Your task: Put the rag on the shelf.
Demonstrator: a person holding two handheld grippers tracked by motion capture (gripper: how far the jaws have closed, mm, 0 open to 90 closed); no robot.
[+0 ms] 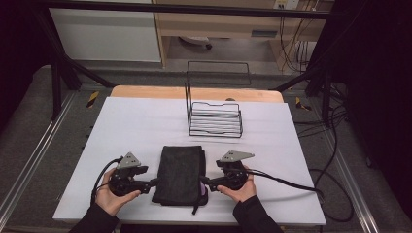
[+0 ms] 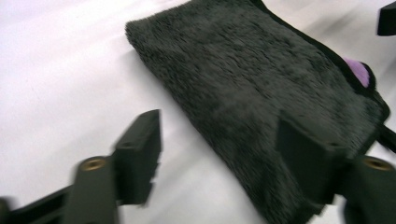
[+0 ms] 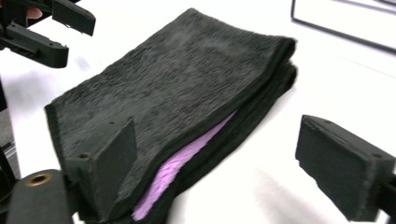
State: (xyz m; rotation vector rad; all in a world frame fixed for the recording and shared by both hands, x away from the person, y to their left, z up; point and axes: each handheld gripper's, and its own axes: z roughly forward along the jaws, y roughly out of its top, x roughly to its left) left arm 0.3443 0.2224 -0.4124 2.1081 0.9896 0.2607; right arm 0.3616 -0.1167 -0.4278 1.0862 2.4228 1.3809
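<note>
We held both tongs wide, gripping nothing: left tongs (image 1: 156, 182) and right tongs (image 1: 203, 181) flanked folded black fuzzy towel (image 1: 180, 174) on white table (image 1: 136, 126).

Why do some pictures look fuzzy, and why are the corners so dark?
Left gripper view: the fingers and black towel smear with motion blur. Right gripper view: sharper, the table glares white. High view: table well lit, dark at the edges.
</note>
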